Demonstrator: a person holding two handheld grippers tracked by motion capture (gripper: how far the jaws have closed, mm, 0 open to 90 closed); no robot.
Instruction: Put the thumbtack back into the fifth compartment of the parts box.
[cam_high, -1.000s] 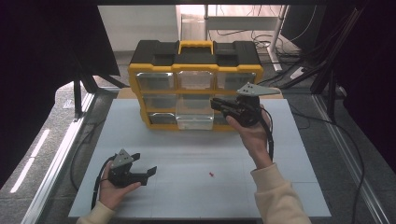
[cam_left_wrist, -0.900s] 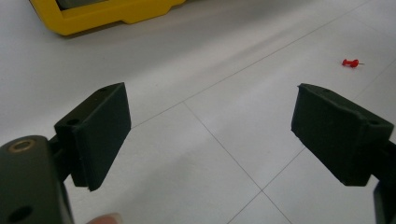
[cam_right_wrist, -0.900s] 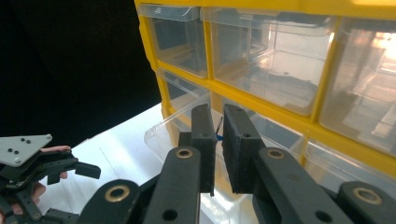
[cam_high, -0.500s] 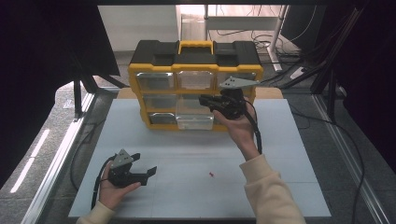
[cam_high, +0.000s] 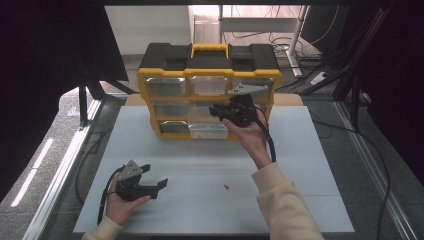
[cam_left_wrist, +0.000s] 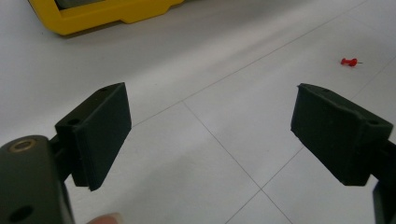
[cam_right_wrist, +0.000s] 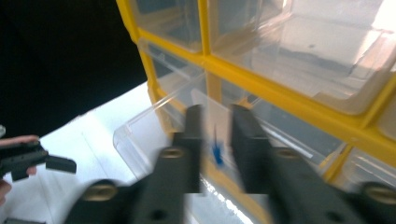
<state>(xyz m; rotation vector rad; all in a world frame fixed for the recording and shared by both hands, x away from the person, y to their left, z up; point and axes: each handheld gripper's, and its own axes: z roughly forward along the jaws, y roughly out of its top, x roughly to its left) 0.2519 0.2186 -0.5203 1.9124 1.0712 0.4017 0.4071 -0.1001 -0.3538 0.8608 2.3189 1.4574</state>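
Note:
A yellow and black organizer with clear drawers stands at the back of the table. Its bottom middle drawer is pulled out. My right gripper hovers just above that drawer, against the organizer's front. In the right gripper view the jaws stand a little apart over the drawer. A small blue push pin shows in the gap, touching neither jaw. My left gripper rests at the near left, wide open and empty. A red push pin lies on the table to its right.
The white table spreads in front of the organizer. Cables trail from both grippers. Dark stands and wires crowd the floor behind and to the right of the table. The organizer's yellow base lies beyond the left gripper.
The right gripper has moved left and closer to the organizer, ending over the pulled-out drawer. The left gripper and the red pin have stayed put.

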